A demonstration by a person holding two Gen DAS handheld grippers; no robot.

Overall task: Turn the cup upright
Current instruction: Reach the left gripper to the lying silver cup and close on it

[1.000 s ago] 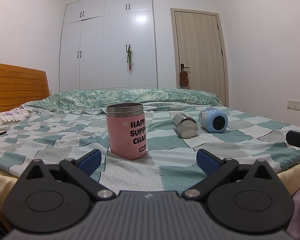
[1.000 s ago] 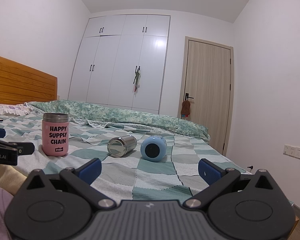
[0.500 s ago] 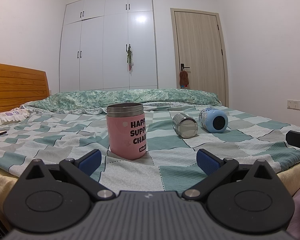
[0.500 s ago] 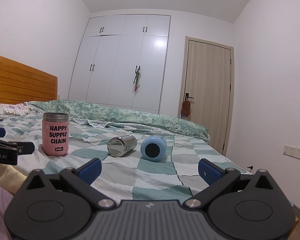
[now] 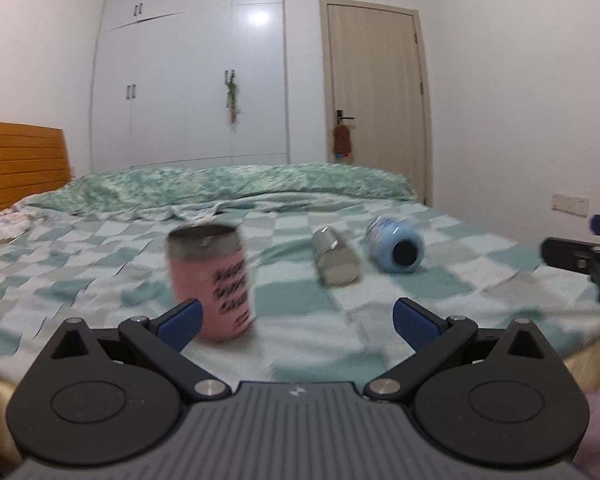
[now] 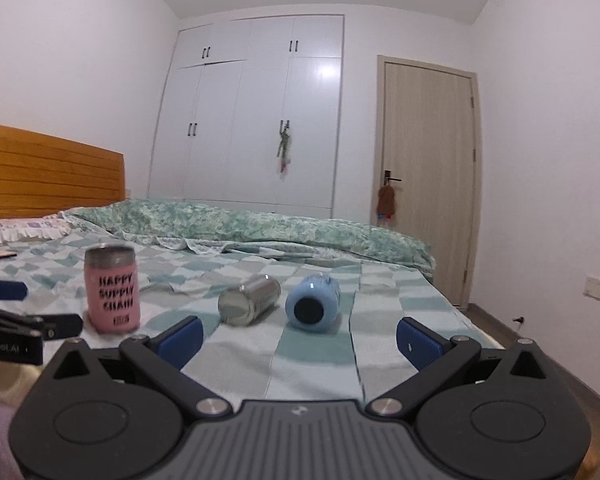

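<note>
Left gripper (image 5: 296,318): fingers spread wide and holding nothing, low over the near edge of the bed; its view was smeared by motion blur.
Right gripper (image 6: 298,338): fingers likewise parted and bare, over the near edge, further toward the door side.
Pink cup (image 6: 112,289): stood upright on the checked bedspread (image 6: 316,356), steel rim up, just beyond the left gripper's left blue pad (image 5: 179,319).
Steel cup (image 6: 249,299): lay on its side mid-bed, flat end toward the cameras, just beside the blue one.
Blue cup (image 6: 313,304): also on its side, dark round end facing forward, nearest the right edge.
Open room: bare bedspread lay between both grippers and the 2 tipped cups.
Edges: folded green quilt (image 6: 260,226) behind, headboard (image 6: 48,172) at left.
</note>
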